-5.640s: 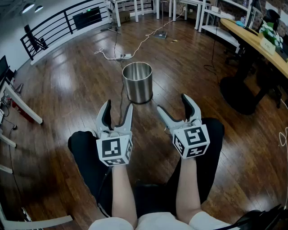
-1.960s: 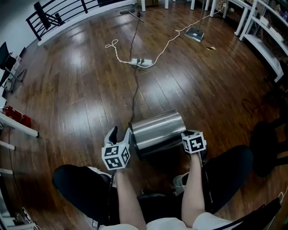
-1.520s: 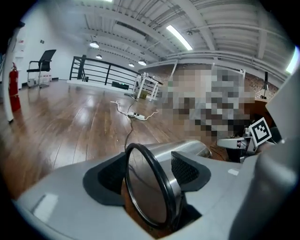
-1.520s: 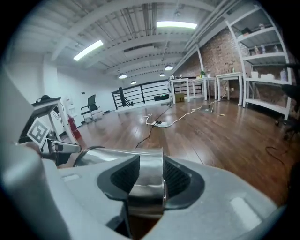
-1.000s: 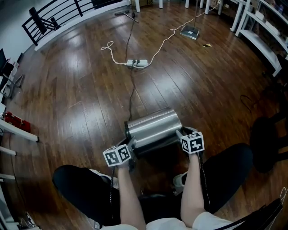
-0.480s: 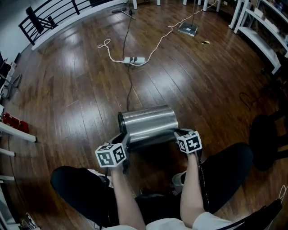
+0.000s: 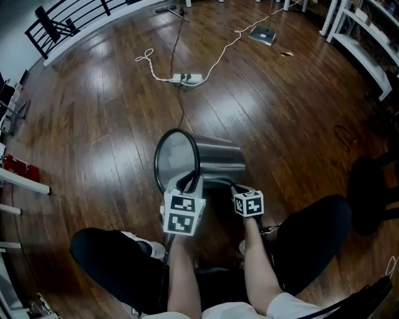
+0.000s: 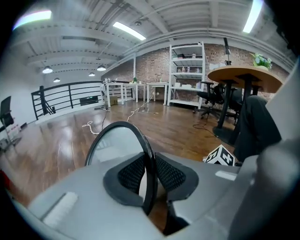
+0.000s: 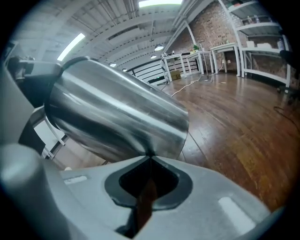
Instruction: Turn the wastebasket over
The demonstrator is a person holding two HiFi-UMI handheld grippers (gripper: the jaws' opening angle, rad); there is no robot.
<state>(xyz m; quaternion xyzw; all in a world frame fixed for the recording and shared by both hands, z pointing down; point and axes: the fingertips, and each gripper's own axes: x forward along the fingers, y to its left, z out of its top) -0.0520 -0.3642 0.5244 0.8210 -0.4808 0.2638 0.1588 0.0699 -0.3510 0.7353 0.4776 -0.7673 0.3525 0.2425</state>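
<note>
The steel wastebasket (image 7: 218, 156) is tilted in front of my knees, its round black-rimmed base (image 7: 176, 159) raised at the left and facing me. My left gripper (image 7: 189, 182) is shut on that black base rim; in the left gripper view the rim (image 8: 149, 154) runs straight between the two pads (image 8: 131, 176). My right gripper (image 7: 232, 185) sits lower, under the basket's right end. In the right gripper view its jaws (image 9: 150, 157) are shut, tips together against the underside of the steel wall (image 9: 117, 112), with only floor showing behind them.
A power strip (image 7: 186, 78) with long cables lies on the wooden floor ahead. A black railing (image 7: 62, 19) runs at the far left, white shelving (image 7: 368, 56) at the right. The person's dark-trousered legs (image 7: 118, 261) spread below the grippers.
The basket lay sideways between the grippers; its base end has now swung up at the left to face me. The left gripper rose and rolled with it, and the right gripper dropped and closed.
</note>
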